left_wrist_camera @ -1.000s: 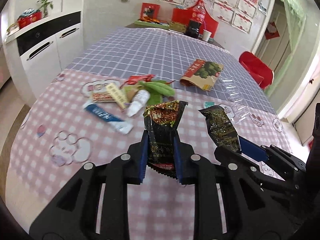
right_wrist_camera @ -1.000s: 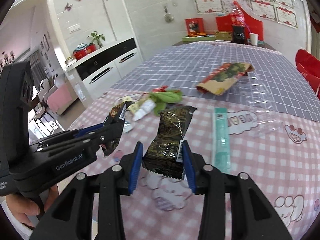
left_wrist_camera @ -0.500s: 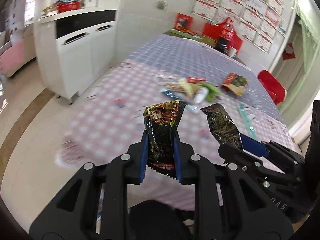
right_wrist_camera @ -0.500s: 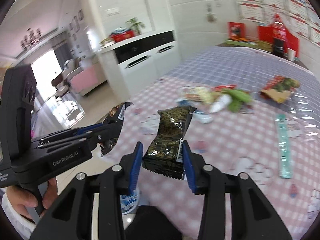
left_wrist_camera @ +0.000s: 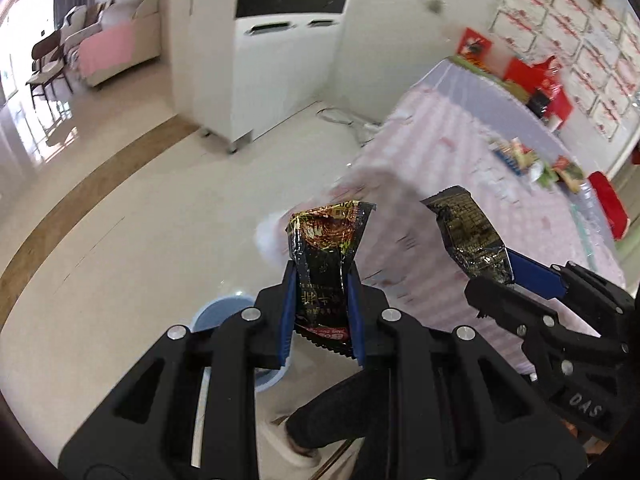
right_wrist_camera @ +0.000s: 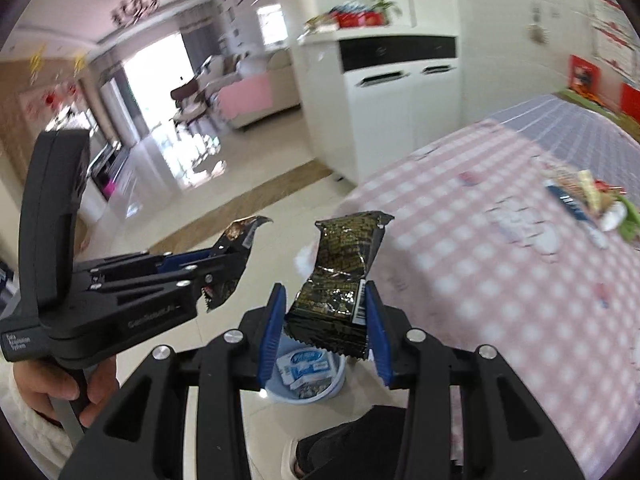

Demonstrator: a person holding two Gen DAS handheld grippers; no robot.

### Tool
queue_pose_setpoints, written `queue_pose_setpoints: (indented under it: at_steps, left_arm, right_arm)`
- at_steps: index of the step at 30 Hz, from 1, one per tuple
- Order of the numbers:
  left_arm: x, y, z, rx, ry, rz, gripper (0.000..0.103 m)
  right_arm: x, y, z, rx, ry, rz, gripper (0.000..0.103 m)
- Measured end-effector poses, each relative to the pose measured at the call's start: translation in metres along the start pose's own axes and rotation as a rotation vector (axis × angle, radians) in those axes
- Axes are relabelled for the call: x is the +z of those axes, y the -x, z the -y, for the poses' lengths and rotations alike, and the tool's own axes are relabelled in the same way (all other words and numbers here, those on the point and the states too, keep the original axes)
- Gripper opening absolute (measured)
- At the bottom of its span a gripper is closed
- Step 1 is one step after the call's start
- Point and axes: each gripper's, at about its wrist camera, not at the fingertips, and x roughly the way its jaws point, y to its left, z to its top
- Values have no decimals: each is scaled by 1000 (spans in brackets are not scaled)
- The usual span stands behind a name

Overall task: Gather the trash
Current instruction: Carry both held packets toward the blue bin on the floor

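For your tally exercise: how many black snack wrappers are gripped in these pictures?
2: one wrapper in the left gripper, the other wrapper in the right gripper. None else shows gripped.

Glossy foil, matt plastic
Both crinkled wrappers (left_wrist_camera: pixel 324 264) (right_wrist_camera: pixel 344 276) shine like foil; gripper fingers (left_wrist_camera: pixel 256 344) look matt black plastic; the floor tiles (left_wrist_camera: pixel 132 216) gleam, polished

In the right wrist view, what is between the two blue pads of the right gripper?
A crumpled black-and-gold wrapper is clamped between the right gripper pads; the right wrist view shows it.
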Motion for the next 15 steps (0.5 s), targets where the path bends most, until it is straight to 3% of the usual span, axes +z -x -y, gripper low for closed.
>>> queue_pose_setpoints:
  at_steps: [5, 15]
  left_arm:
    - [-20, -20, -35, 33, 84, -59, 23]
    - [-37, -49, -68, 59, 174, -118, 24]
  right_arm:
    - [-10, -36, -26, 15, 52, -68, 39]
    - [-20, -85, -49, 29, 106, -145, 39]
